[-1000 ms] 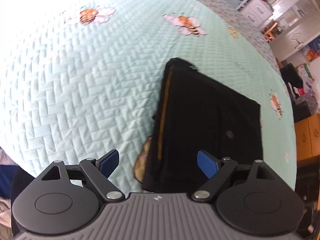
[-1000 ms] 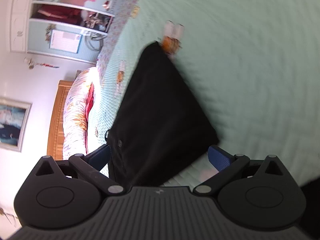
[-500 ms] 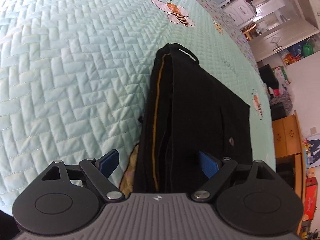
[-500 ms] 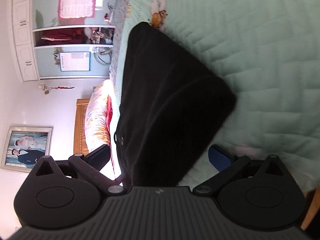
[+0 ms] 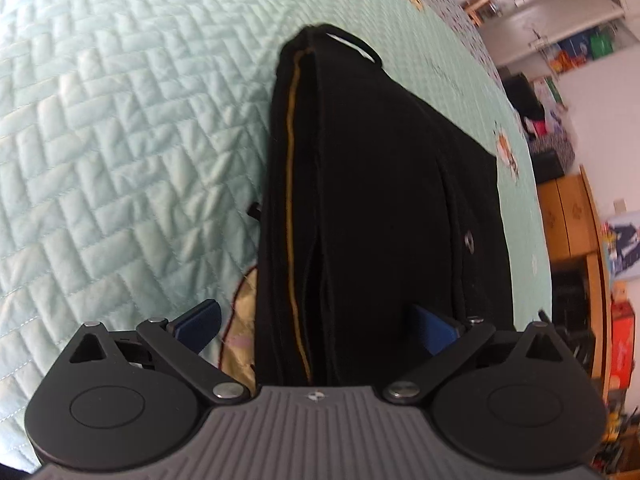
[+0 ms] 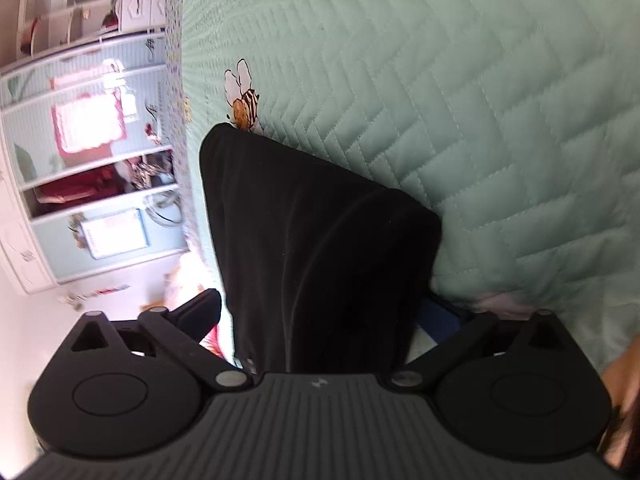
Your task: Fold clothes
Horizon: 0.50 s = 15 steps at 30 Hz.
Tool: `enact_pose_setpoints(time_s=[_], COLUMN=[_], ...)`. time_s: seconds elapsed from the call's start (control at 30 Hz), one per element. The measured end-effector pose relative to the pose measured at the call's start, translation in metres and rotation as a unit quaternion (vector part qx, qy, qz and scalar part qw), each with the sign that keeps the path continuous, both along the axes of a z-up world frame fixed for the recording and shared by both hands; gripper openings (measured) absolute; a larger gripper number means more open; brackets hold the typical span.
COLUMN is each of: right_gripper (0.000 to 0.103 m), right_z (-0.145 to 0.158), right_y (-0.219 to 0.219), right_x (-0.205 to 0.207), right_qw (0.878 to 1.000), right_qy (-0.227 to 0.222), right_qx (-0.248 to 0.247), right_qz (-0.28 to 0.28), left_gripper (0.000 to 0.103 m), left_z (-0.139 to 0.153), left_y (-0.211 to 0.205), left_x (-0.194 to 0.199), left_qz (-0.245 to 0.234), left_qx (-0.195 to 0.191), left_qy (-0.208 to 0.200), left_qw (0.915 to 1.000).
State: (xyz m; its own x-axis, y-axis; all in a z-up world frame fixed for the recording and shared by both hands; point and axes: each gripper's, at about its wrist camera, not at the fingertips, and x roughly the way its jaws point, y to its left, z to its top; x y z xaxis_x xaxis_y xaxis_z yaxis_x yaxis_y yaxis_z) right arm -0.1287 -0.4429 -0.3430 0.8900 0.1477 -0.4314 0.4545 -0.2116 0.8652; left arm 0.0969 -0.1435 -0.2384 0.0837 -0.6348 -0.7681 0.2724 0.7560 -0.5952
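A folded black garment (image 5: 380, 180) with a thin yellow seam line lies on the mint quilted bedspread (image 5: 120, 120). My left gripper (image 5: 316, 322) hangs over its near end, and its jaws are opening. The garment's edge lies between them. The left blue pad (image 5: 198, 320) stands clear of the cloth, and the right pad (image 5: 434, 326) sits against its top layer. In the right wrist view the same black garment (image 6: 312, 220) runs between the wide jaws of my right gripper (image 6: 320, 314). That gripper's blue pad (image 6: 440, 316) shows partly behind the cloth's edge.
Bee prints (image 6: 244, 104) dot the bedspread (image 6: 500, 100). A wooden cabinet (image 5: 568, 216) and clutter stand past the bed's far side. Wardrobe shelves (image 6: 92, 184) fill the left of the right wrist view. A hand (image 6: 624, 380) shows at its lower right edge.
Both grippers have sunk toward the garment, which now fills more of each view. The left jaws have spread a little wider. The right wrist view has rolled.
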Motion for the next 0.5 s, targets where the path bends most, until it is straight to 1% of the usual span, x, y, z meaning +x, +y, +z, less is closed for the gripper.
enact_pose_setpoints(time_s=[0.03, 0.07, 0.1, 0.13, 0.17, 0.23, 0.27, 0.33, 0.4, 0.5], right_gripper=[0.103, 0.103, 0.103, 0.103, 0.103, 0.103, 0.103, 0.103, 0.103, 0.103], right_z=[-0.001, 0.000, -0.002, -0.003, -0.007, -0.013, -0.012, -0.009, -0.007, -0.004], right_y=[0.001, 0.002, 0.003, 0.004, 0.003, 0.001, -0.001, -0.002, 0.001, 0.002], right_x=[0.005, 0.009, 0.012, 0.014, 0.014, 0.014, 0.017, 0.022, 0.018, 0.022], right_qw=[1.000, 1.000, 1.000, 1.000, 1.000, 0.998, 0.998, 0.999, 0.999, 1.000], right_qy=[-0.003, -0.004, -0.007, -0.009, -0.011, -0.011, -0.007, -0.002, -0.005, -0.010], right_qx=[-0.003, -0.008, -0.008, -0.004, 0.013, 0.044, 0.050, 0.045, 0.034, 0.020], right_qz=[0.011, 0.013, 0.009, 0.004, -0.011, -0.031, -0.032, -0.026, -0.031, -0.012], left_gripper=[0.103, 0.103, 0.103, 0.102, 0.102, 0.101, 0.100, 0.097, 0.091, 0.085], left_z=[0.000, -0.001, -0.004, -0.007, -0.009, -0.012, -0.011, -0.010, -0.008, -0.002], left_y=[-0.002, -0.004, -0.005, -0.006, -0.007, -0.010, -0.011, -0.010, -0.007, -0.007], left_x=[0.000, 0.003, 0.006, 0.008, 0.008, 0.007, 0.005, 0.003, 0.002, -0.001], left_qz=[-0.006, -0.008, -0.008, -0.002, 0.003, 0.005, 0.003, 0.006, 0.011, 0.010], left_qx=[-0.001, -0.014, -0.034, -0.058, -0.061, -0.059, -0.054, -0.050, -0.043, -0.030], left_qy=[0.001, 0.008, 0.020, 0.037, 0.042, 0.043, 0.039, 0.039, 0.043, 0.035], left_qw=[1.0000, 0.9998, 0.9992, 0.9976, 0.9972, 0.9973, 0.9977, 0.9980, 0.9981, 0.9989])
